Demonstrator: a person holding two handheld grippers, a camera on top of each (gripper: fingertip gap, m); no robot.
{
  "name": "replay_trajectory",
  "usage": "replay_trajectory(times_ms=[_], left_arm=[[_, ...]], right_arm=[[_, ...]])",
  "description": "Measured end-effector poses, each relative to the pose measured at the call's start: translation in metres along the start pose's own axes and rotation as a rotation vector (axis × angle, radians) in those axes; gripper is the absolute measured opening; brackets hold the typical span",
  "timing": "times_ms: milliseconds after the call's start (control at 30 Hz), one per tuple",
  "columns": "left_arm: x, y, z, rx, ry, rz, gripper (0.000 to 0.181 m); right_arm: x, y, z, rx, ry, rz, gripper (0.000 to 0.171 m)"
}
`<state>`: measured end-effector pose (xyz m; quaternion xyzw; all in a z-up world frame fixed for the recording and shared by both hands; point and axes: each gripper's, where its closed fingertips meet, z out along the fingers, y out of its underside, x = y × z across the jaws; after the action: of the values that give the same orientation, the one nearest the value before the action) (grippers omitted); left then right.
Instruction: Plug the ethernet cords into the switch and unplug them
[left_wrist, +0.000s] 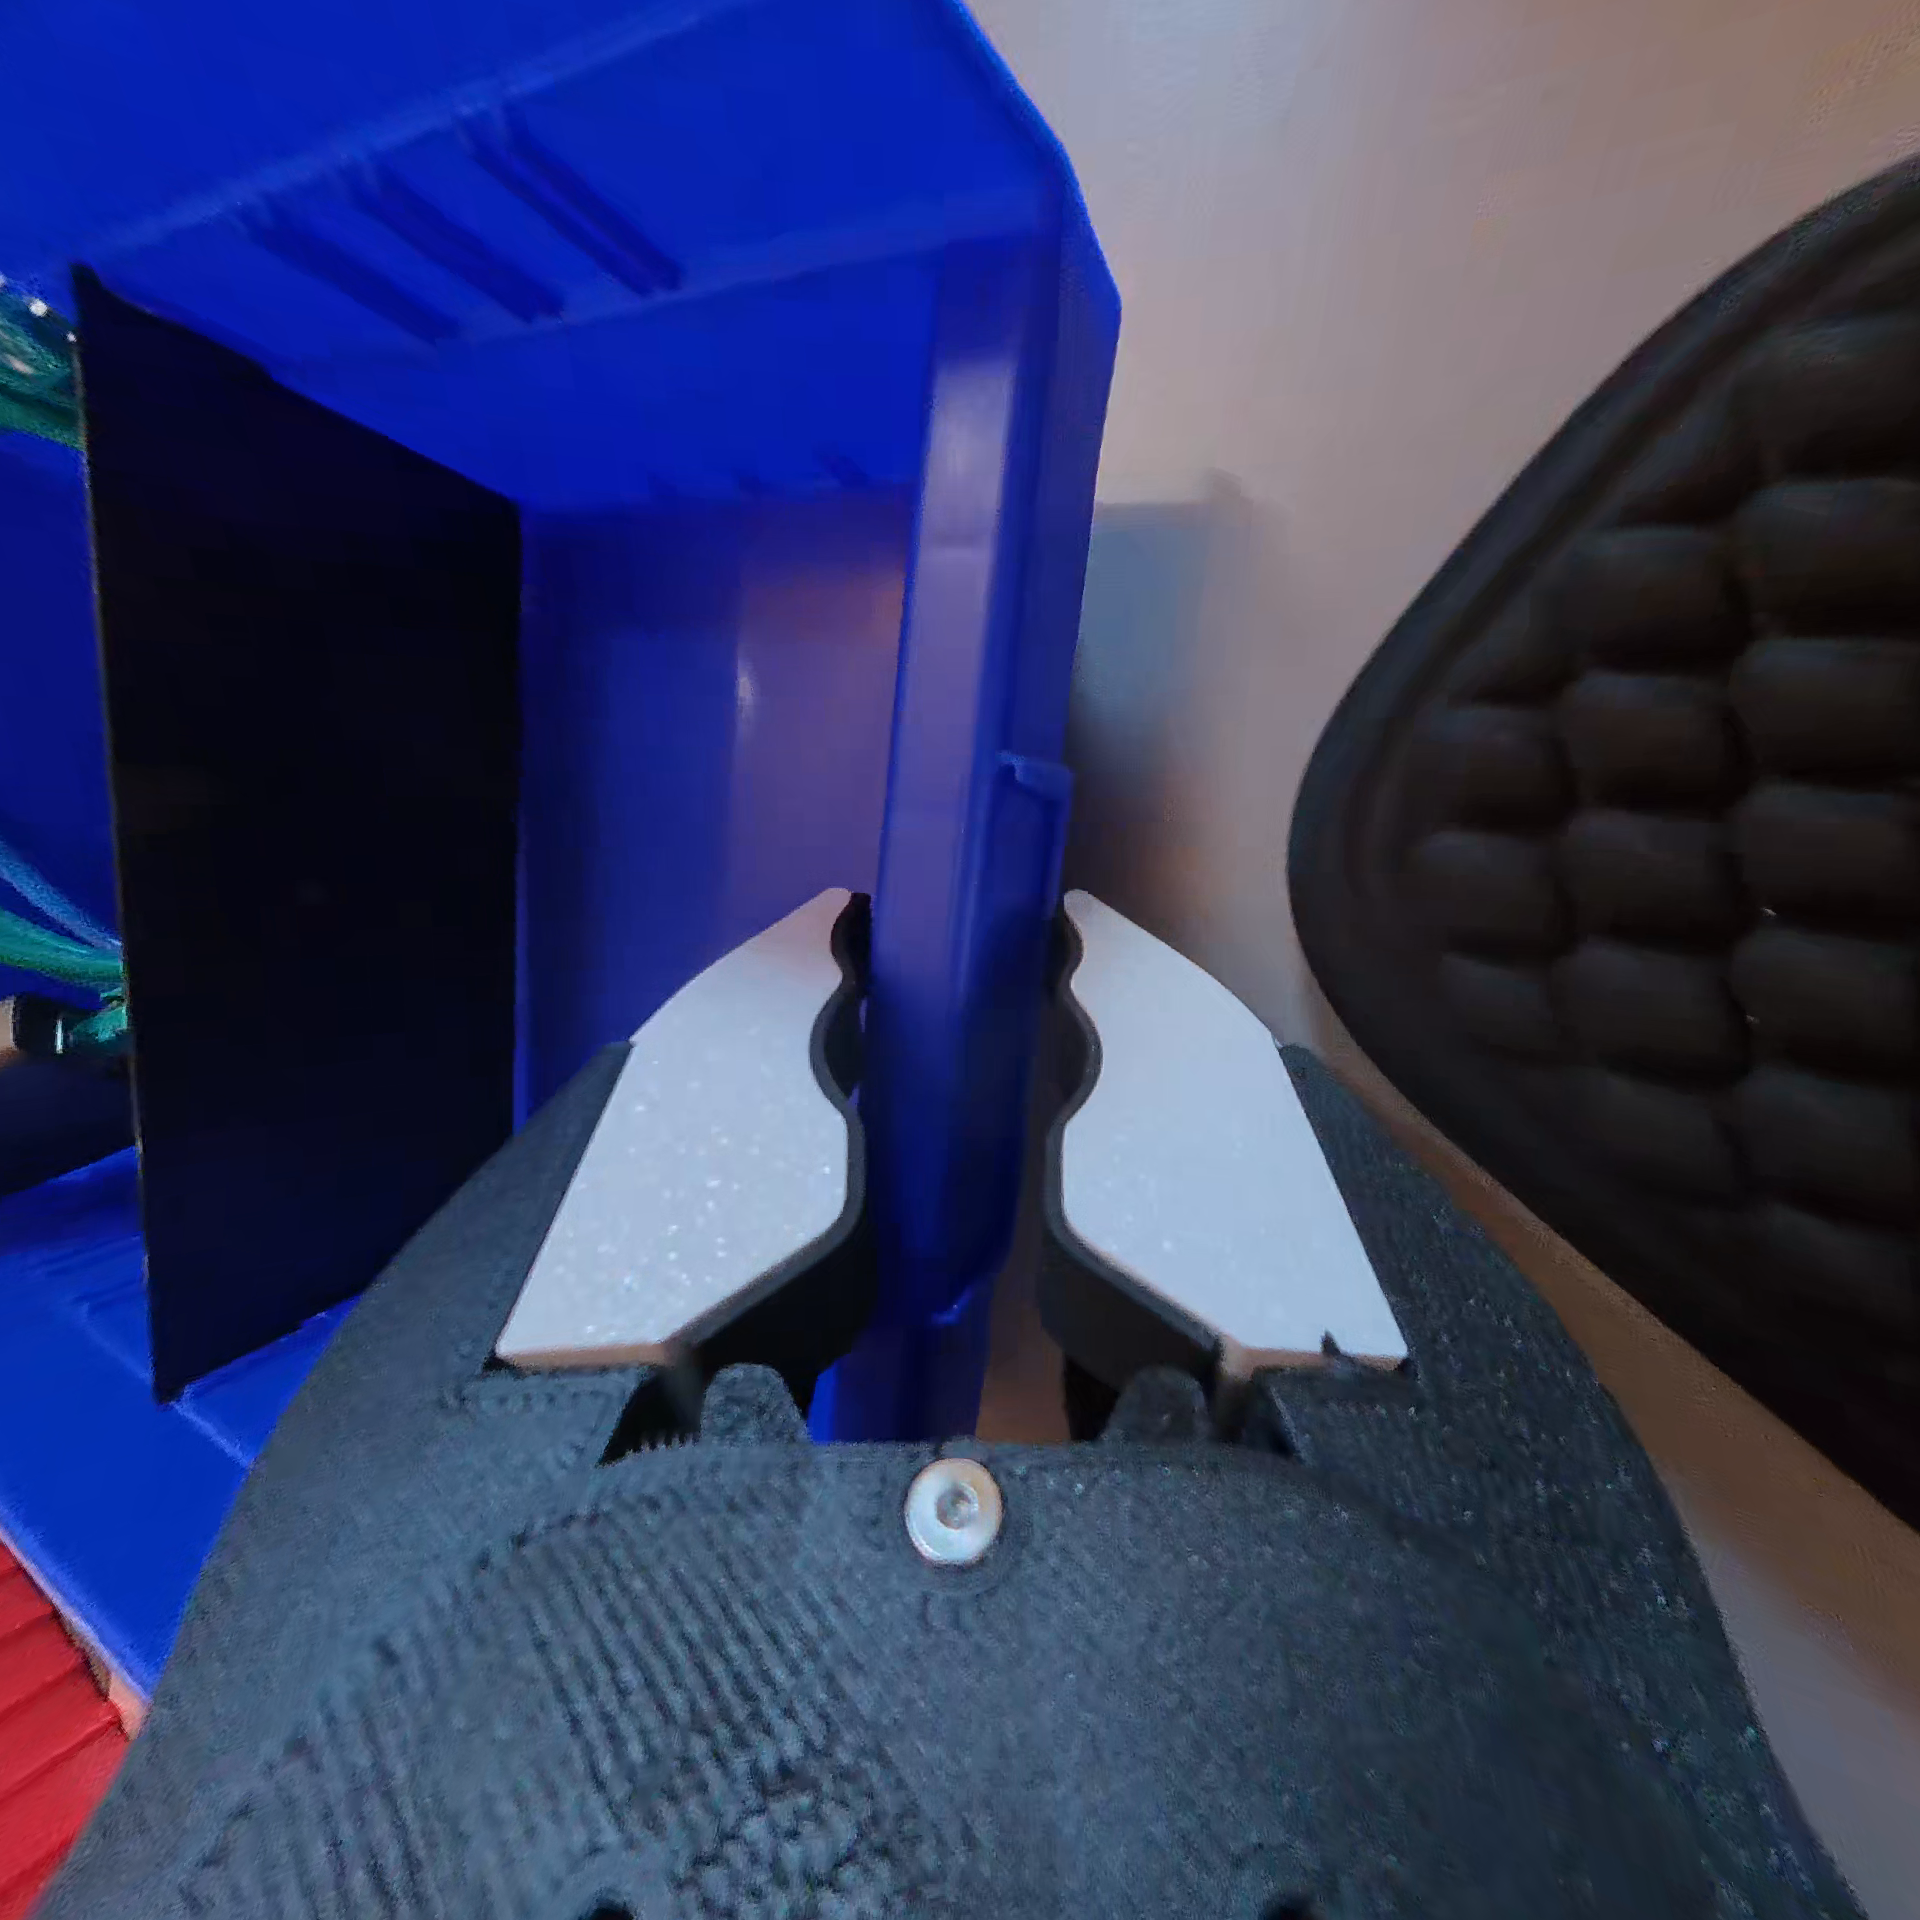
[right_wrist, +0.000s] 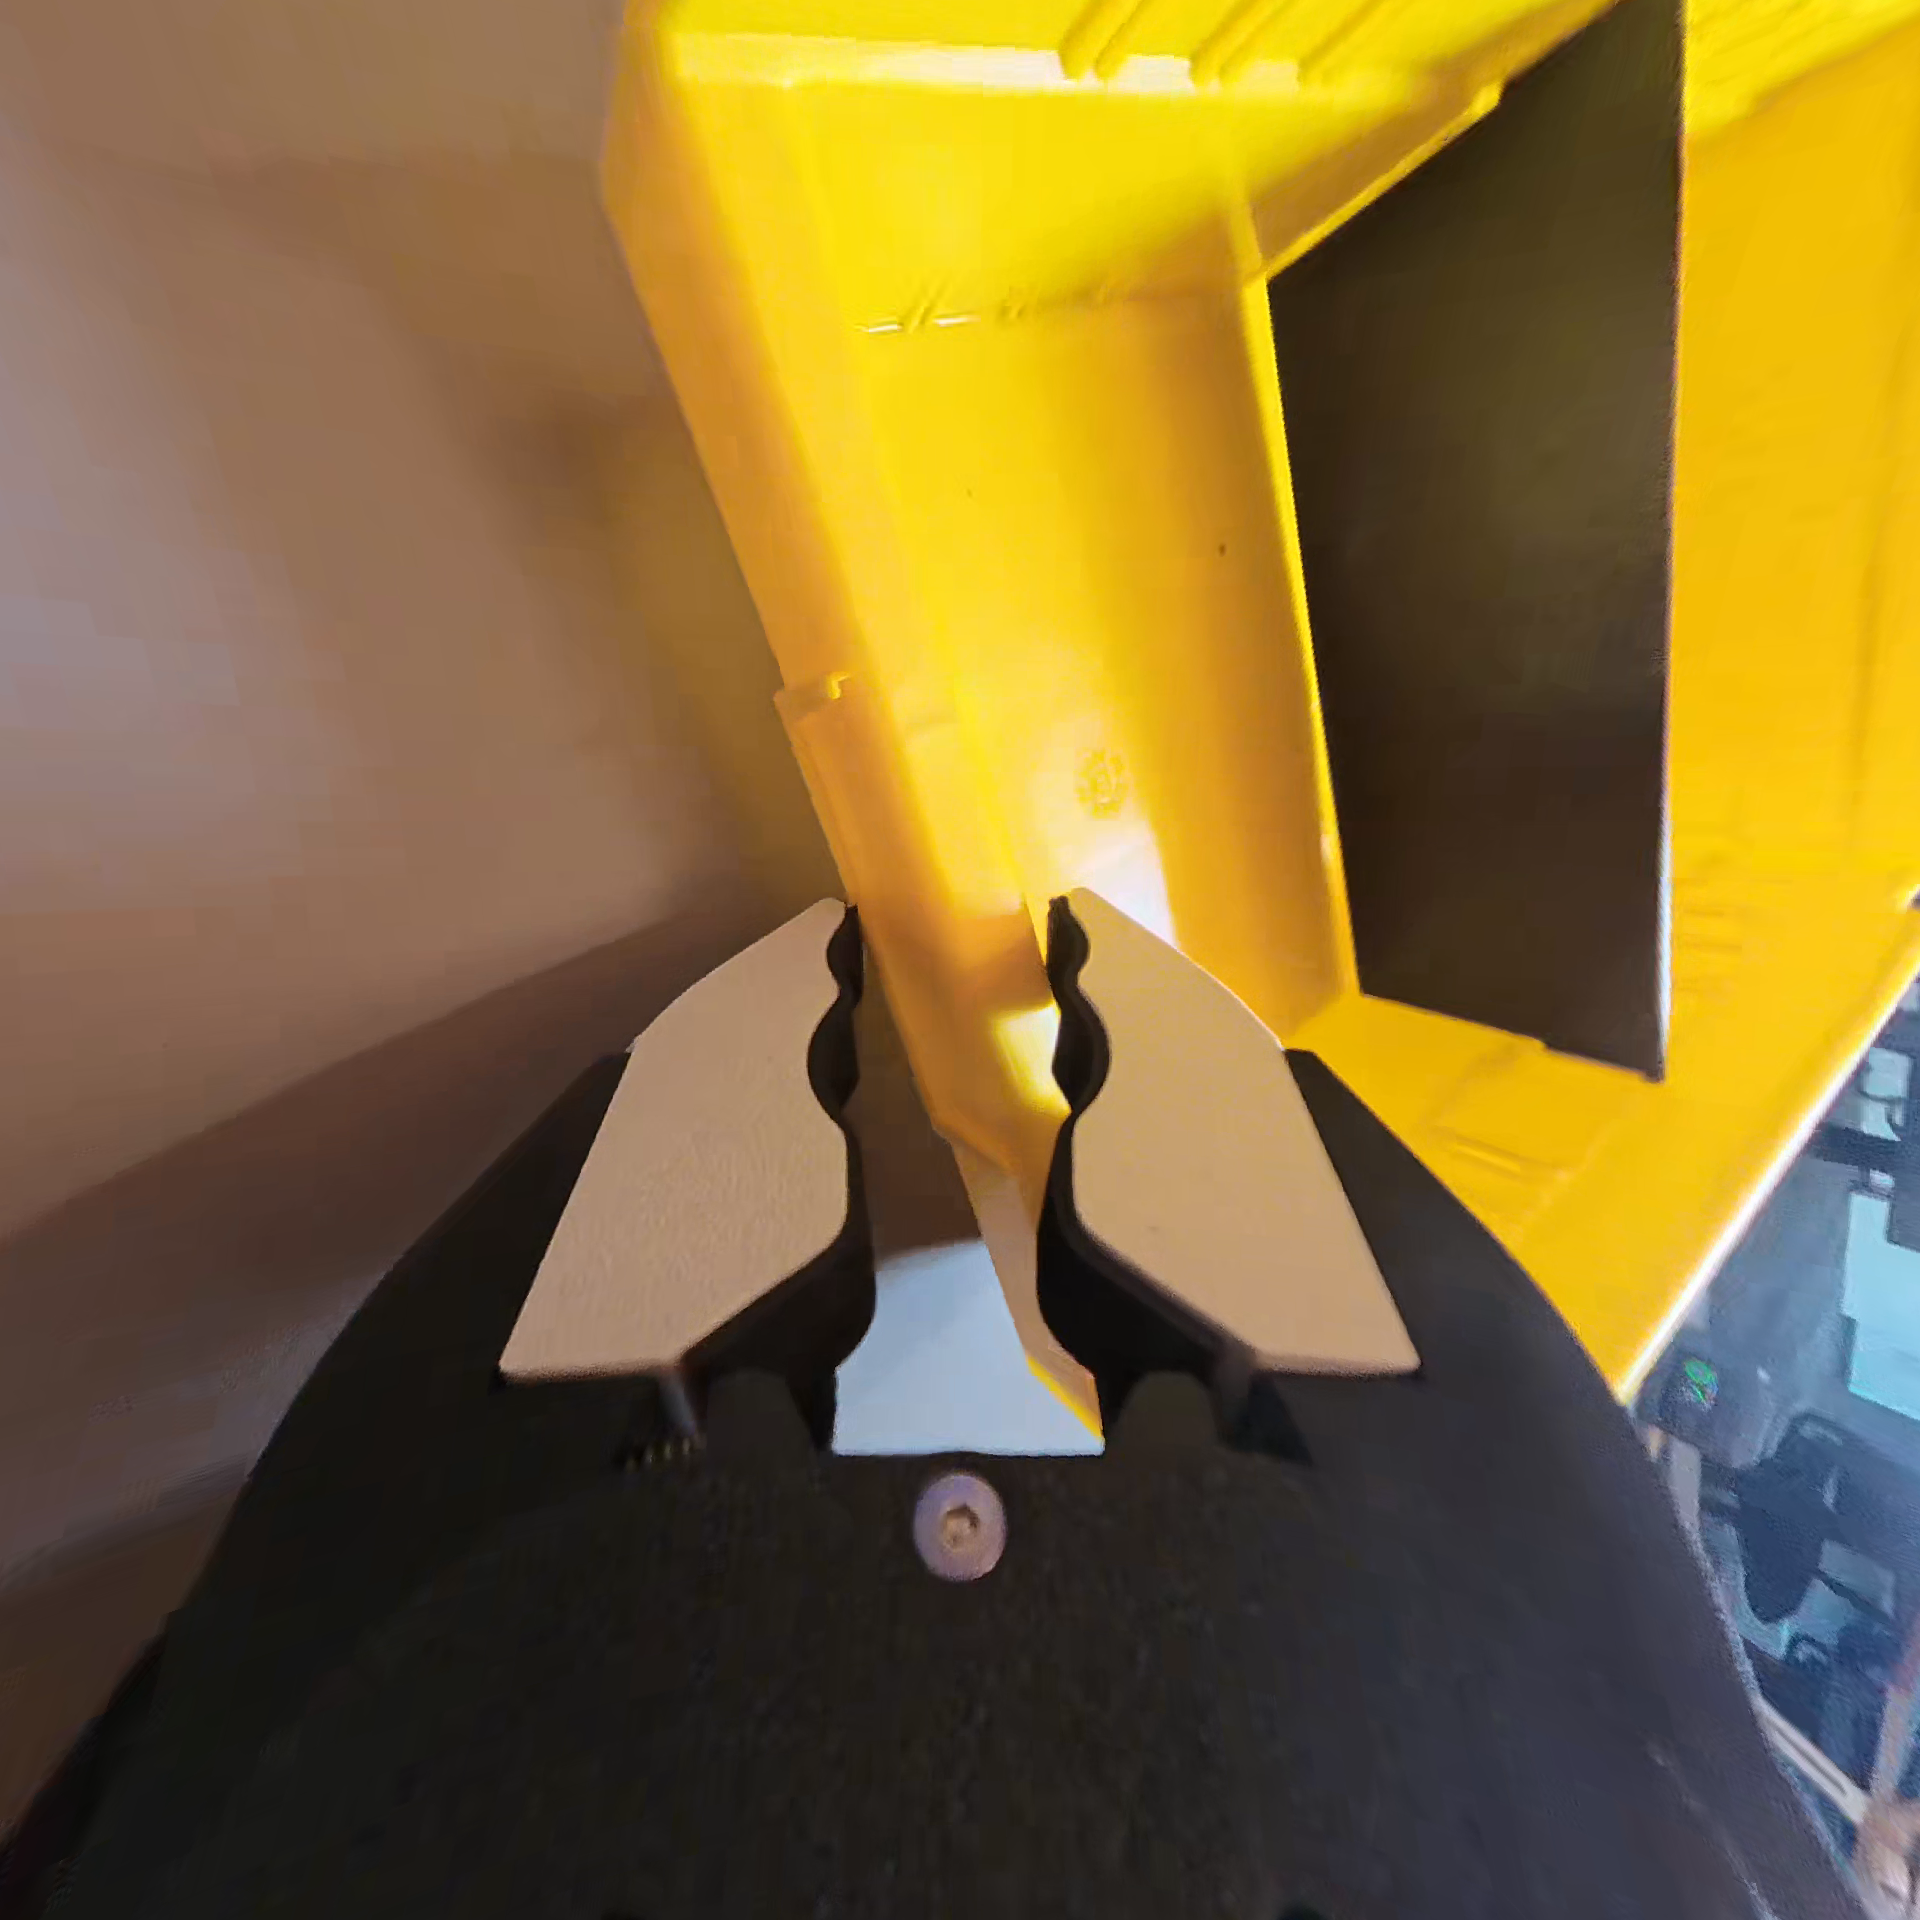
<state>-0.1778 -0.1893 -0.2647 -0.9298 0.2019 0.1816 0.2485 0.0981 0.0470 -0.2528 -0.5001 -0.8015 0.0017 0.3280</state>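
Observation:
My left gripper (left_wrist: 956, 914) is shut on the side wall of a blue plastic bin (left_wrist: 727, 416), one finger inside and one outside. A black divider panel (left_wrist: 312, 727) stands in the bin. Green cords (left_wrist: 62, 961) with a dark plug end (left_wrist: 31, 1034) show at the far left edge behind the divider. My right gripper (right_wrist: 954, 914) is shut on the side wall of a yellow plastic bin (right_wrist: 1039, 520), which is tilted and has its own black divider panel (right_wrist: 1486, 623). No switch is in view.
A black quilted cushion (left_wrist: 1662, 831) lies to the right of the blue bin against a pale surface. A red object (left_wrist: 52, 1683) shows at the lower left. Past the yellow bin's edge, blurred room clutter (right_wrist: 1818, 1455) is visible. Spacing between my two grippers at the tips: around 35 cm.

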Motion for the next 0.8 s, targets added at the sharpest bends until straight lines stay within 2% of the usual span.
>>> replay_trajectory(times_ms=[167,500,667,800], left_arm=[[-0.013,-0.002,0.008,0.008,-0.022,0.01,0.033],[-0.058,-0.001,0.03,0.007,-0.08,0.008,0.032],[-0.078,-0.005,0.041,0.001,-0.142,-0.018,0.034],[-0.092,-0.003,0.043,-0.022,-0.22,-0.033,0.037]], right_arm=[[0.039,0.044,0.006,-0.06,0.094,0.0,0.032],[0.152,0.105,0.055,-0.154,0.21,-0.069,0.033],[0.16,0.101,0.058,-0.139,0.239,0.026,0.034],[0.148,0.066,0.031,0.045,0.242,0.199,0.04]])
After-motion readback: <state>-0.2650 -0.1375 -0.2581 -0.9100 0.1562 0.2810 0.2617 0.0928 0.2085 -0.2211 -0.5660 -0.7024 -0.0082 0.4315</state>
